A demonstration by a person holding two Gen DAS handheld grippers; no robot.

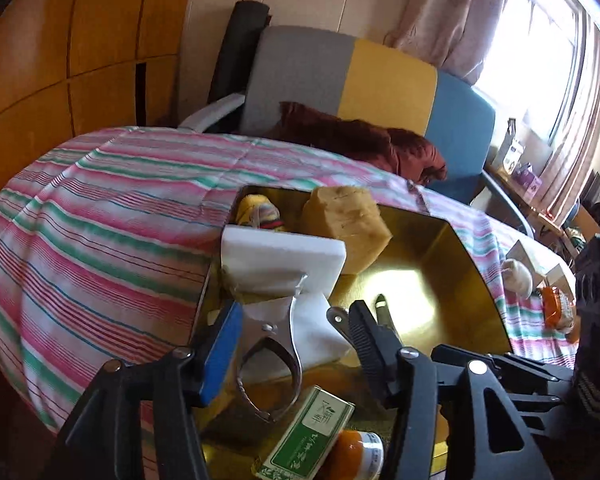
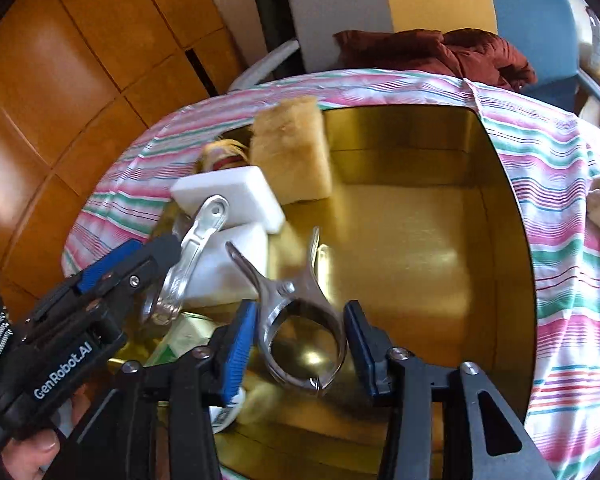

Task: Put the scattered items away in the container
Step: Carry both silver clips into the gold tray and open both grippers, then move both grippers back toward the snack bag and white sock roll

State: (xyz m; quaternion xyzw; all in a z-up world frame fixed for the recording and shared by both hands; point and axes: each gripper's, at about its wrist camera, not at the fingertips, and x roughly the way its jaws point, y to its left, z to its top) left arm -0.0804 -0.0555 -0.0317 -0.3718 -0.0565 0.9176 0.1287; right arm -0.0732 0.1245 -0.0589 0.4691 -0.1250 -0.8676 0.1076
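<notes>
Gold tin (image 1: pixel 440 248) set open-topped on a striped tablecloth (image 1: pixel 100 220), both grippers angled down into its near end.

Left gripper (image 1: pixel 292 340): jaws released, held partly apart. Between the fingers, a metal clip (image 1: pixel 268 360), looped end toward the camera, handles pointing away over a white foam block (image 1: pixel 316 332). Blue pad (image 1: pixel 220 344) just beside the clip; no squeeze visible on either side. Same gripper seen from the right wrist view at the left edge (image 2: pixel 144 254), the clip (image 2: pixel 196 248) lying against its fingertip and across the foam.

Right gripper (image 2: pixel 300 344): jaws likewise released, partly apart. Second metal clip (image 2: pixel 300 320) between the two blue pads, loop toward the camera, handles splayed away over the tin floor. Slightly blurred; edges very close to both pads, firm contact not confirmable.

Contents already inside the tin, far-left corner: tan sponge (image 1: pixel 344 224) standing on end, striped sock (image 1: pixel 256 210) behind a second white foam block (image 1: pixel 280 260) stacked on the first. Near end, below the left gripper: green box (image 1: pixel 308 436) and orange-capped bottle (image 1: pixel 356 456), side by side.

Outside the tin, on the tablecloth to the right: white bundle (image 1: pixel 516 276) and orange packet (image 1: pixel 552 304), close together, well apart from both grippers.

Beyond the table: chair (image 1: pixel 380 80) in grey, yellow and blue panels, dark red cloth (image 1: pixel 360 136) heaped on its seat.
</notes>
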